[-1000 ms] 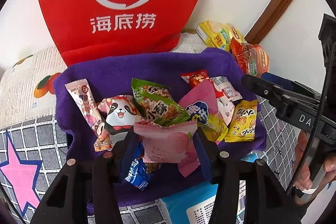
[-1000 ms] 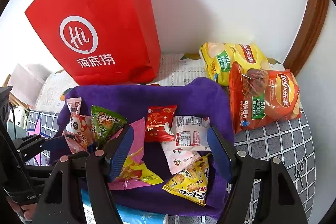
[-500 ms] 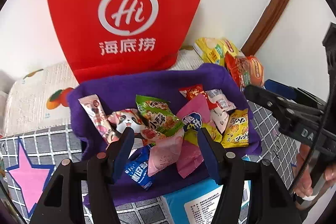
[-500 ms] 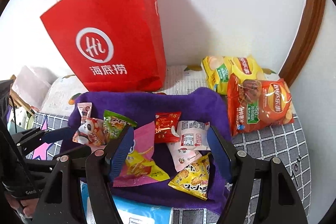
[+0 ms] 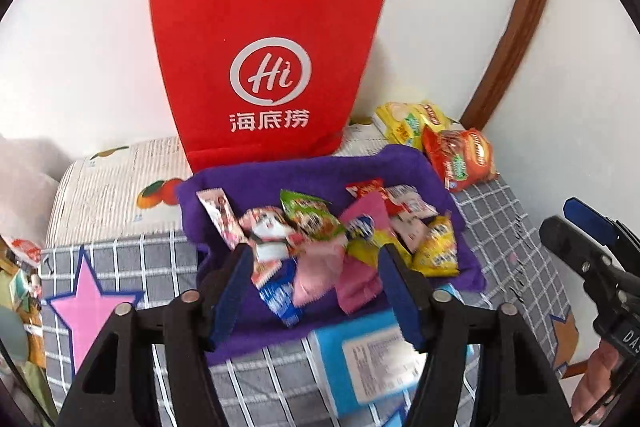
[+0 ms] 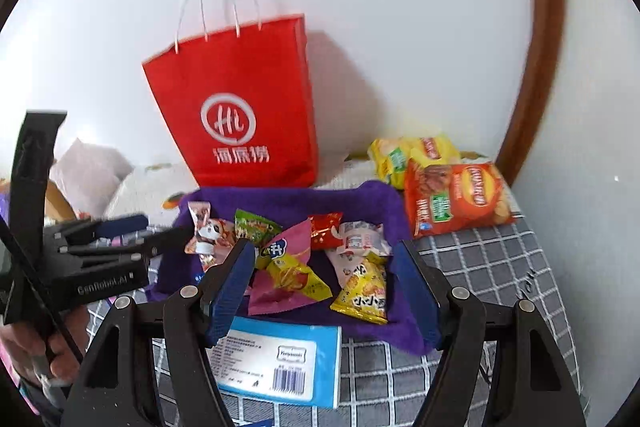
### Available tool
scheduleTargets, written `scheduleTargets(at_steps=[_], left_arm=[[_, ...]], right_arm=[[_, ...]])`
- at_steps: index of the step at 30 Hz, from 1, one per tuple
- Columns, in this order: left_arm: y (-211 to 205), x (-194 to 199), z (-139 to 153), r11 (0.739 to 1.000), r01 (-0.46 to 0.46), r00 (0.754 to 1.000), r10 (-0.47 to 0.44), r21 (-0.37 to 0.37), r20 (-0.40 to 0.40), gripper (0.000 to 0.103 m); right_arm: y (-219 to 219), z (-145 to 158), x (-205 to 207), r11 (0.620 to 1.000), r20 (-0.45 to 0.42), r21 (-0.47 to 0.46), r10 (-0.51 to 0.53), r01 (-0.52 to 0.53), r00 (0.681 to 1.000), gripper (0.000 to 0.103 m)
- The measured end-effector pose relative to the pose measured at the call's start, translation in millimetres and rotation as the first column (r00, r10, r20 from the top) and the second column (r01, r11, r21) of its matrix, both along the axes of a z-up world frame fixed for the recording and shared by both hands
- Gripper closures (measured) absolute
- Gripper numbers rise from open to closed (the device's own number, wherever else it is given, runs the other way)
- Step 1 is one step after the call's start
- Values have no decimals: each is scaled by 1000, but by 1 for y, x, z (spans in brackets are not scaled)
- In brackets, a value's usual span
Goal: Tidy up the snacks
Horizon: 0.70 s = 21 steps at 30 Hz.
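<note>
White wall, checked cloth [image 5: 132,259] over surface; snack packets [image 5: 320,227] heaped on purple towel [image 5: 248,187] before red bag [image 5: 264,67]. Left gripper [image 5: 316,291] jaws opening, nothing between; right gripper [image 6: 324,291] open, empty. Risk: slick, overlapping packets, so pinch may drag neighbours or slip

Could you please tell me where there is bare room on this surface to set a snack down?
The checked cloth lies bare right of the purple tray, below the chip bags. There is more around the pink star, left of the tray. The tray's middle is crowded with snack packets; only its back strip beside the red bag is bare.
</note>
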<state>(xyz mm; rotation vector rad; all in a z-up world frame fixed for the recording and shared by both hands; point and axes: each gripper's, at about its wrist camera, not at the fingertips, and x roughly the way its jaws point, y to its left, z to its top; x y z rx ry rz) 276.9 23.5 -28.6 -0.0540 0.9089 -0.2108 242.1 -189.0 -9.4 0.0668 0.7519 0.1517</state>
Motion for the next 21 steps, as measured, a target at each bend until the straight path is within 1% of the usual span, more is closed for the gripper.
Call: scheduleTargets(at_steps=[2, 3, 4, 5, 7, 9, 11, 12, 14, 15, 18, 21], left_arm=[[-3, -20, 3, 1000, 8, 1000, -8, 7, 20, 33], [-4, -30, 4, 1000, 8, 1000, -8, 11, 30, 32], [-5, -42, 5, 1000, 3, 999, -3, 16, 41, 30], [-6, -50, 5, 1000, -4, 999, 3, 22, 48, 26], [-8, -69, 5, 998, -27, 997, 23, 50, 68, 25], [-11, -85, 6, 997, -38, 996, 33, 69, 77, 25], [-13, -103, 7, 997, -39, 996, 34, 65, 85, 23], [-14, -109, 8, 997, -39, 995, 33, 63, 90, 20], [-16, -126, 10, 996, -51, 993, 43, 67, 112, 16], [-17, -134, 12, 996, -55, 991, 46, 68, 123, 13], [-24, -156, 14, 997, -42, 990, 34, 57, 140, 11], [-29, -178, 16, 997, -42, 989, 32, 66, 147, 10]], right_arm=[[0, 4, -20, 1000, 14, 10, -10, 10, 1000, 30], [0, 5, -30, 1000, 6, 13, -8, 8, 1000, 27], [2, 4, -38, 1000, -8, 8, -5, 5, 1000, 26], [3, 3, -45, 1000, -18, 0, -3, 3, 1000, 26], [6, -1, -62, 1000, -37, -14, -4, 4, 999, 26], [3, -6, -77, 1000, -62, -7, -16, 16, 998, 26], [-1, -10, -91, 999, -72, 10, -31, 32, 997, 26], [-4, -13, -100, 999, -80, 12, -43, 44, 996, 20], [-7, -18, -114, 997, -90, -16, -76, 75, 993, 12], [-8, -20, -124, 994, -78, -43, -100, 97, 992, 12], [-11, -26, -148, 985, -53, -108, -137, 131, 989, 10], [-17, -29, -169, 986, -56, -90, -143, 138, 988, 6]])
